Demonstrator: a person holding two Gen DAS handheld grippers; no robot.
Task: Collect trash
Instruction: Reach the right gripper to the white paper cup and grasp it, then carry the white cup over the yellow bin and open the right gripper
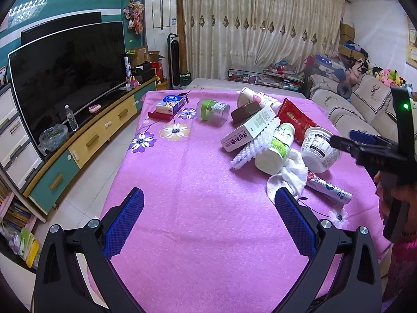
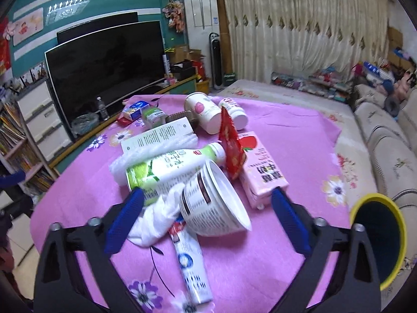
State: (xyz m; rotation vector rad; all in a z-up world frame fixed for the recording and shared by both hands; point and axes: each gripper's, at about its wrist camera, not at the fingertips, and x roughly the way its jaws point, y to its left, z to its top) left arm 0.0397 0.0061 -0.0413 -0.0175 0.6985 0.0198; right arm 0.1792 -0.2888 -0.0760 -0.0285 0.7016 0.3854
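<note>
Even indoor light, soft shadows — right view motion-blurred, edges fisheye-bent, corners black.

toothpaste tube (image 2: 191, 266): blurred print, upper end tucked under the paper bowl (image 2: 216, 206).
white tissue (image 2: 159, 214): partly covered by bowl and blue pad.
yellow-rimmed bin (image 2: 378, 237): cut by right edge.
brown box (image 1: 246, 110): mostly hidden behind long carton (image 1: 250, 127).
hand (image 1: 396, 198): cut off at edge.

- My pads (image 2: 290, 221) are blue with a fine mesh texture, on black arms.
- The cloth (image 1: 195, 195) is pink with purple, yellow and white flowers.
- I see a white cup (image 2: 216, 208) with a dark band and print.
- The bin (image 2: 378, 240) is yellow-rimmed, dark blue inside.
- The carton (image 2: 263, 172) is pink.
</note>
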